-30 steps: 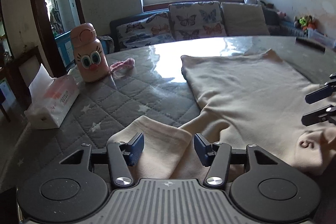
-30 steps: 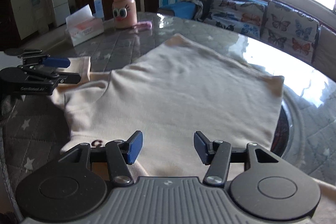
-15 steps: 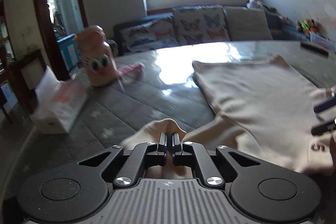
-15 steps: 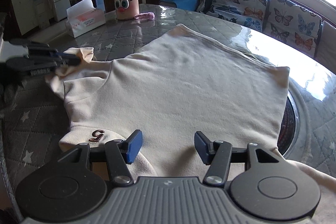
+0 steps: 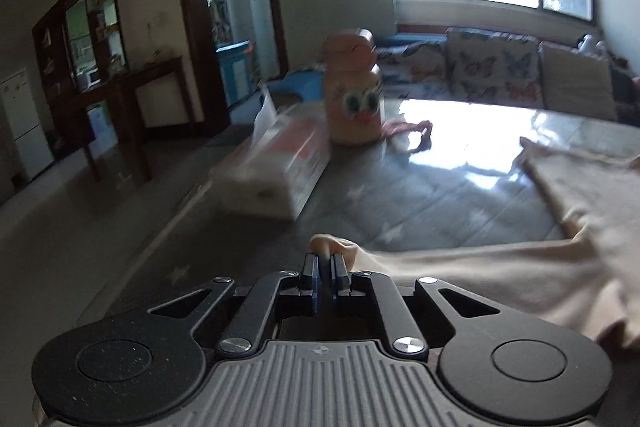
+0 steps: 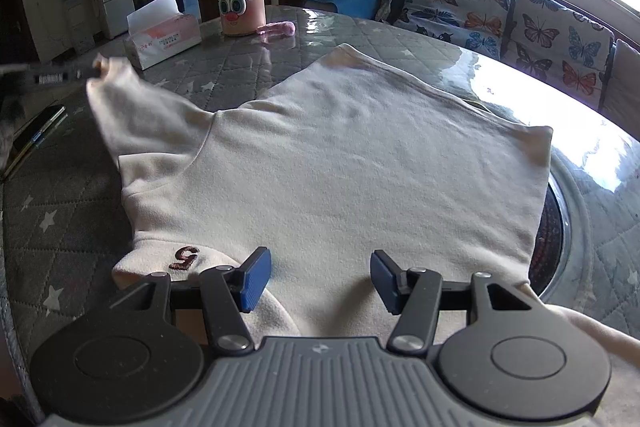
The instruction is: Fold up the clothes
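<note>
The shirt (image 6: 352,163), cream with a "5" (image 6: 183,257) at the collar, lies spread on the quilted table (image 6: 60,227), its body directly ahead of and beneath the right claw (image 6: 318,279), whose jaws are spread wide with nothing between them. The left claw (image 5: 324,269) is pressed together on the sleeve (image 5: 460,267) cuff, and the sleeve trails off to its right toward the shirt body. Ahead of the left claw stand a tissue box (image 5: 276,167) and a pink bottle (image 5: 354,95), both blurred.
</note>
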`<state>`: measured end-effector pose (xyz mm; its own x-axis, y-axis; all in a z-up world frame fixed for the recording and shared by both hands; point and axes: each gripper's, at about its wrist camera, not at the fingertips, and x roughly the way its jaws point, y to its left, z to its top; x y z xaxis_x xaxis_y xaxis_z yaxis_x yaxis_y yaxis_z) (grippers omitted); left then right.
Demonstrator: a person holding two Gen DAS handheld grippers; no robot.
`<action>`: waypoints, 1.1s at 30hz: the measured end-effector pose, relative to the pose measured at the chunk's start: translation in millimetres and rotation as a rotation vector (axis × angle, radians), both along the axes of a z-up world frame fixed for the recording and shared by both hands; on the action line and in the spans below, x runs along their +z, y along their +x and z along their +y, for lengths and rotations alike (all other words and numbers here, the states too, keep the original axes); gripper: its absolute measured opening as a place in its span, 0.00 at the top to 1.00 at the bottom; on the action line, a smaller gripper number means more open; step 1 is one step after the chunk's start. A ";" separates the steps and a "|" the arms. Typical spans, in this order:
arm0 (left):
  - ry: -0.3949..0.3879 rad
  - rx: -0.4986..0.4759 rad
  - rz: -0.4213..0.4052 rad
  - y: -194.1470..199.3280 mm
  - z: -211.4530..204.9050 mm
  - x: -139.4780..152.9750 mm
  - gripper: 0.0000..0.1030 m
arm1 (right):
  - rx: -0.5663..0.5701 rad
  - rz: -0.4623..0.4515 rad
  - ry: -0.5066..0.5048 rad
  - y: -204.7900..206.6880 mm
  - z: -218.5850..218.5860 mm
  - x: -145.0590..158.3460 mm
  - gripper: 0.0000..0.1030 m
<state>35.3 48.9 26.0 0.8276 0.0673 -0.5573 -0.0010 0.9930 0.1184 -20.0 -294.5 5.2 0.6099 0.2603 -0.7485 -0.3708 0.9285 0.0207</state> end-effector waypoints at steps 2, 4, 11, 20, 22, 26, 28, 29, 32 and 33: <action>-0.001 0.017 0.018 1.7 3.0 -7.5 0.92 | -0.001 0.001 -0.004 0.5 0.1 0.1 0.43; 0.000 0.015 0.017 4.8 3.2 -8.5 0.92 | 0.000 0.002 -0.005 0.7 0.3 0.3 0.43; 0.071 0.061 0.014 20.9 0.0 -7.1 0.92 | -0.002 0.006 -0.008 1.4 0.8 0.6 0.43; -0.007 0.054 0.003 12.1 -2.1 8.1 0.73 | 0.000 0.012 -0.001 1.7 -0.1 0.1 0.43; -0.027 -0.002 0.002 14.9 -14.3 11.6 0.73 | -0.001 0.013 0.000 1.8 -0.1 0.2 0.43; -0.057 -0.095 0.040 32.6 -37.2 4.3 0.73 | -0.005 0.014 0.001 2.1 -0.5 0.3 0.42; -0.059 -0.114 0.068 43.1 -44.5 -2.7 0.74 | -0.009 0.012 -0.004 2.1 -0.3 -0.1 0.38; -0.052 -0.117 0.078 48.1 -47.1 -6.2 0.75 | -0.012 0.010 -0.007 2.2 -0.3 -0.5 0.37; -0.016 -0.109 0.080 58.7 -49.8 -11.3 0.76 | -0.014 0.014 -0.003 3.5 -1.6 -0.7 0.36; 0.002 -0.102 0.077 61.9 -48.6 -12.1 0.78 | -0.014 0.014 -0.003 3.7 -1.8 -0.8 0.36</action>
